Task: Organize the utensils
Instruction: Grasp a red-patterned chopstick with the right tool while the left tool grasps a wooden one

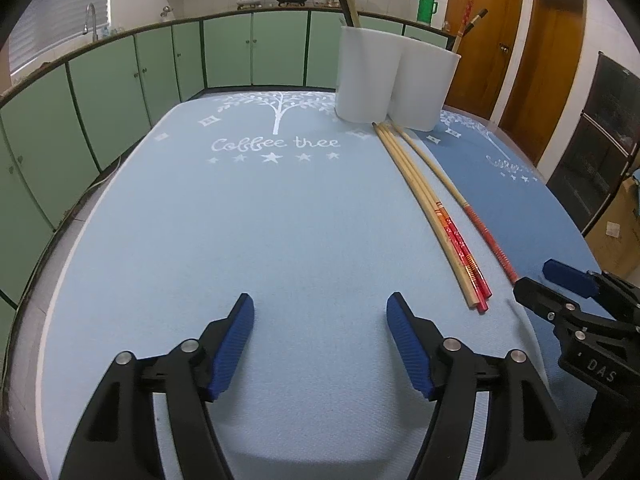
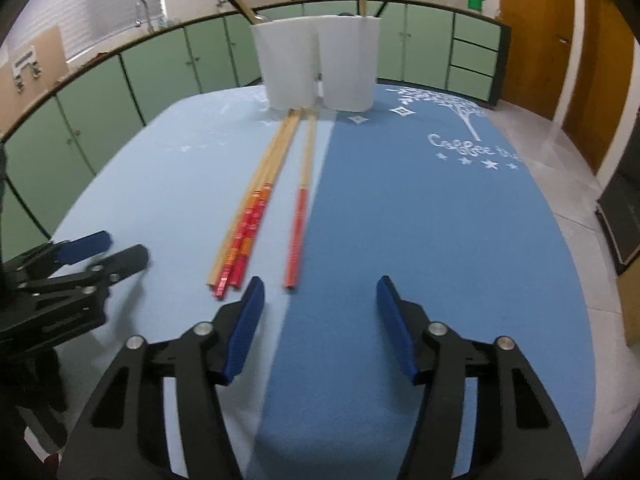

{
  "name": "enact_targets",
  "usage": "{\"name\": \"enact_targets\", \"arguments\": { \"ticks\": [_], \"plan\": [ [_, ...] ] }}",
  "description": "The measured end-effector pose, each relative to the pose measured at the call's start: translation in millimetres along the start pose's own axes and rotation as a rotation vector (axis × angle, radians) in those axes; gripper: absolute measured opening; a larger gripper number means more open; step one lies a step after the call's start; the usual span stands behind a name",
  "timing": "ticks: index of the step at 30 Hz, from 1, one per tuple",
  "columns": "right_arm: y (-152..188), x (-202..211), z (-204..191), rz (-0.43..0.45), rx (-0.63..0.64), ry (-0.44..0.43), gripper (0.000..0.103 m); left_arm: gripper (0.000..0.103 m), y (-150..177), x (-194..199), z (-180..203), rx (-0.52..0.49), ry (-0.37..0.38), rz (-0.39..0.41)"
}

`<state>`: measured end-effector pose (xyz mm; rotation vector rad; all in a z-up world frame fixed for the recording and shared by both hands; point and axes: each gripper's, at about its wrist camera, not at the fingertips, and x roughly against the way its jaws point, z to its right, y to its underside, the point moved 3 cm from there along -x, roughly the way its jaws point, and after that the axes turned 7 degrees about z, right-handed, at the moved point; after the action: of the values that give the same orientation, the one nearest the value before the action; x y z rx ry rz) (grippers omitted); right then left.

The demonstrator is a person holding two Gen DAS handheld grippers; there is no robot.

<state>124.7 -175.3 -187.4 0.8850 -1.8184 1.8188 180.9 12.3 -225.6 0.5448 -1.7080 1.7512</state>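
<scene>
Red-ended chopstick (image 2: 298, 216) just ahead of right gripper (image 2: 320, 300) (jaws apart), untouched

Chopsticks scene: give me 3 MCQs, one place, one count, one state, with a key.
1. The loose chopsticks lie where?
A. in front of the holder
B. inside it
C. on the floor

2. How many chopsticks lie on the mats?
A. two
B. four
C. seven

3. The right gripper is:
A. shut on a chopstick
B. open, holding nothing
C. inside the holder

Key: 1 A, tips point at the holder's base. 2 B, a bunch of three plus a single chopstick. 3 B, only mat shows between its pads.
</scene>
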Motion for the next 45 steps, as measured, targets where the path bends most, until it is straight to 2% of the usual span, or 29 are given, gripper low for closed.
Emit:
{"name": "enact_targets", "arguments": {
  "ticks": [2,4,8,14,24,36,42,45],
  "plan": [
    [0,-4,-3,-0.013,-0.001,-0.016,0.039,0.068,0,0,0,-0.002,-0.003,0.001],
    [-1,-8,-5,-0.021,-0.002,-0.016,0.034,0.068,1,1,0,-0.004,-0.004,0.001],
    [-4,-12,-7,-0.025,-0.016,-0.037,0.005,0.068,1,0,1,-0.012,-0.012,-0.004],
    [-3,-7,-5,-0.013,-0.015,-0.033,0.005,0.069,1,2,10,-0.022,0.008,-0.008],
    [4,2,28,-0.007,-0.052,0.011,0.005,0.07,7,4,52,-0.086,0.074,-0.026],
    [5,2,37,0.0,-0.098,-0.024,0.005,0.077,3,-10,71,-0.134,0.019,-0.045],
    [5,3,37,0.001,-0.107,-0.032,0.005,0.077,1,-9,44,-0.062,-0.066,-0.041],
    [6,3,36,-0.002,-0.103,-0.032,0.005,0.075,1,-5,35,-0.03,-0.054,-0.03]
  ]
}}
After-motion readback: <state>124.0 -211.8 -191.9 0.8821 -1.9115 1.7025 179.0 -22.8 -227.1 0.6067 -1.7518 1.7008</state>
